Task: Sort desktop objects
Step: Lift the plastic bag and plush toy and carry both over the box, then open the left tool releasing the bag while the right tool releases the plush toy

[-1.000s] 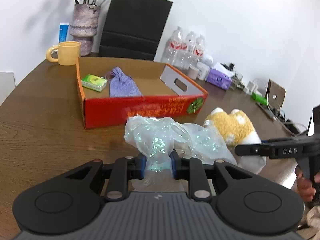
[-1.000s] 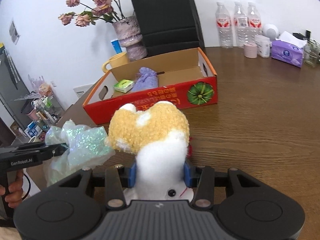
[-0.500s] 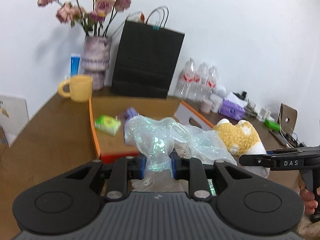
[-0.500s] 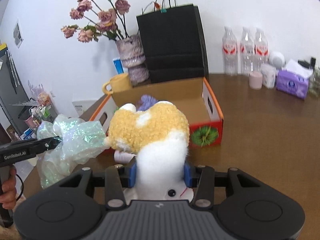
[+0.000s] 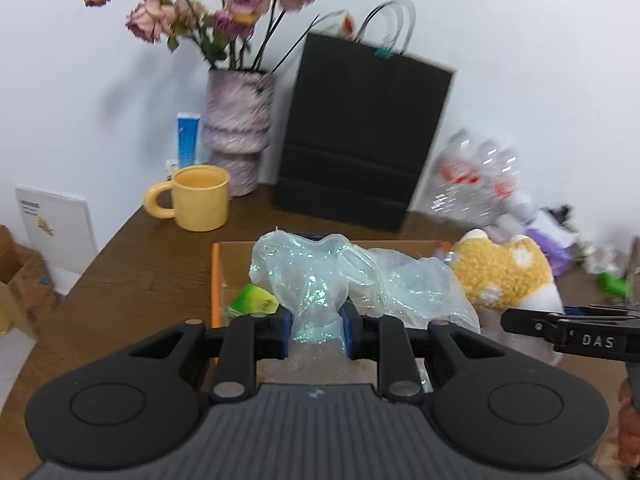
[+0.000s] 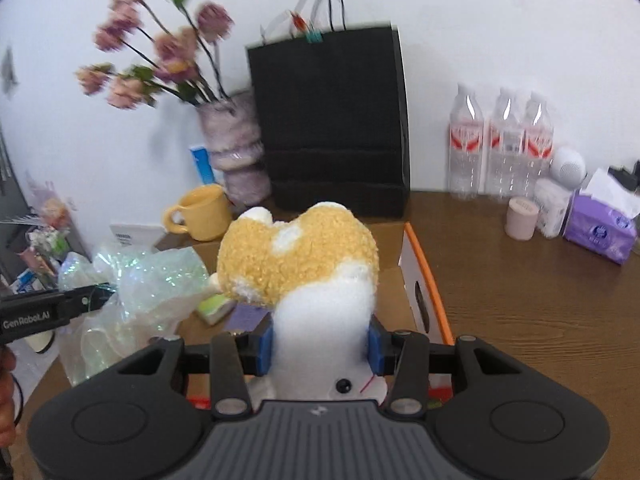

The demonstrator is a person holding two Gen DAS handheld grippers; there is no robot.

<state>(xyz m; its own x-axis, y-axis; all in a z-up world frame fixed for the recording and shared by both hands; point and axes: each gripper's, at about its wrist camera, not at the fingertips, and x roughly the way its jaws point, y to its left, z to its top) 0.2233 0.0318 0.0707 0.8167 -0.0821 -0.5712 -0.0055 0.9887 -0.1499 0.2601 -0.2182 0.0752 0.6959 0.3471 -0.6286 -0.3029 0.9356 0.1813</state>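
**Both grippers loaded above the box**

The left gripper (image 5: 316, 332) is clamped tight on a crumpled iridescent plastic bag (image 5: 320, 280), which billows up and to the right of its blue pads. The right gripper (image 6: 320, 338) pinches the white body of a plush toy (image 6: 298, 256). Both things hang over the cardboard box (image 6: 426, 280), where a green packet (image 5: 253, 301) lies at the left.

Showing on brown wooden table (image 6: 532, 304):
- one orange-rimmed cardboard box (image 6: 425, 280)
- one yellow ceramic mug (image 5: 200, 198)
- one mottled pink vase (image 5: 238, 128), dried roses
- one black paper carrier bag (image 6: 330, 120)
- three clear plastic water bottles (image 6: 504, 146)
- one purple tissue pack (image 6: 600, 232)
- one crumpled iridescent plastic bag (image 5: 320, 280)
- one yellow-and-white plush toy (image 6: 304, 264)
- one green packet (image 5: 254, 300)
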